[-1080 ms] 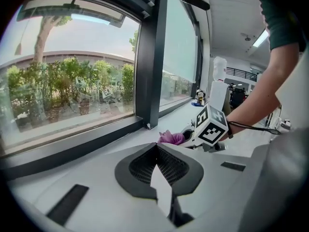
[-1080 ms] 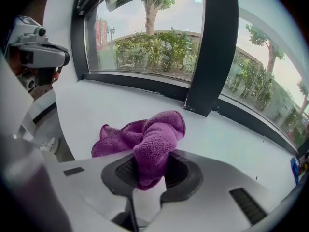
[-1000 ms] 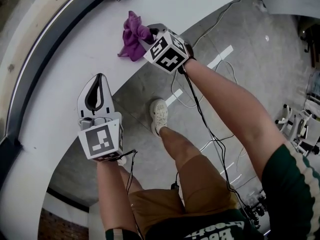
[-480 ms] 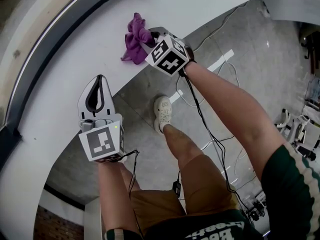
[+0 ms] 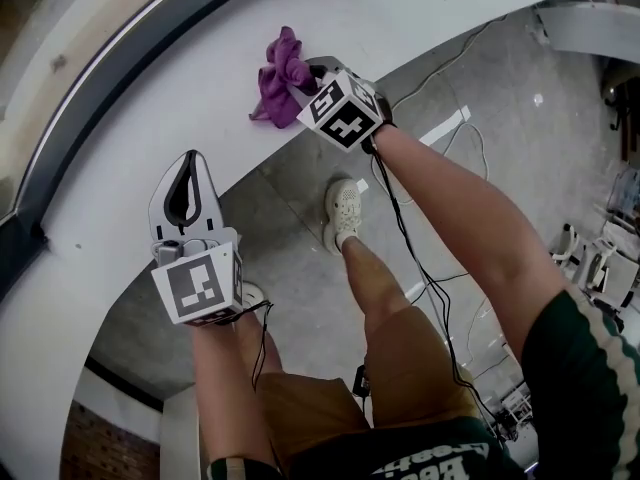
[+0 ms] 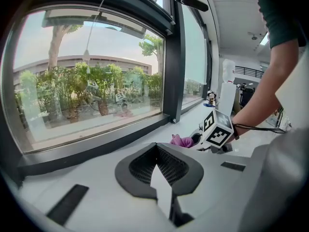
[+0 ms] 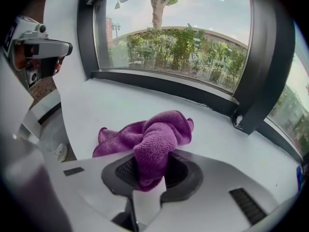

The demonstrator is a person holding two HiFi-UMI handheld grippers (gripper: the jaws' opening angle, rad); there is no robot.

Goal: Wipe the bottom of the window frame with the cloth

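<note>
2 grippers: right gripper (image 5: pixel 303 76) pinches the purple cloth (image 5: pixel 281 76) (on the sill (image 5: pixel 390 8)); left gripper (image 5: pixel 189 164) closed, empty.

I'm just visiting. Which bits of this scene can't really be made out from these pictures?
1. Right gripper view: the cloth's lower end vanishes inside the right tongs.
2. Head view: the marker cube covers that grip.
3. Head view: the window frame is cut off by the left edge.
4. Left gripper view: the small things at the sill's far end are too tiny to name.
</note>
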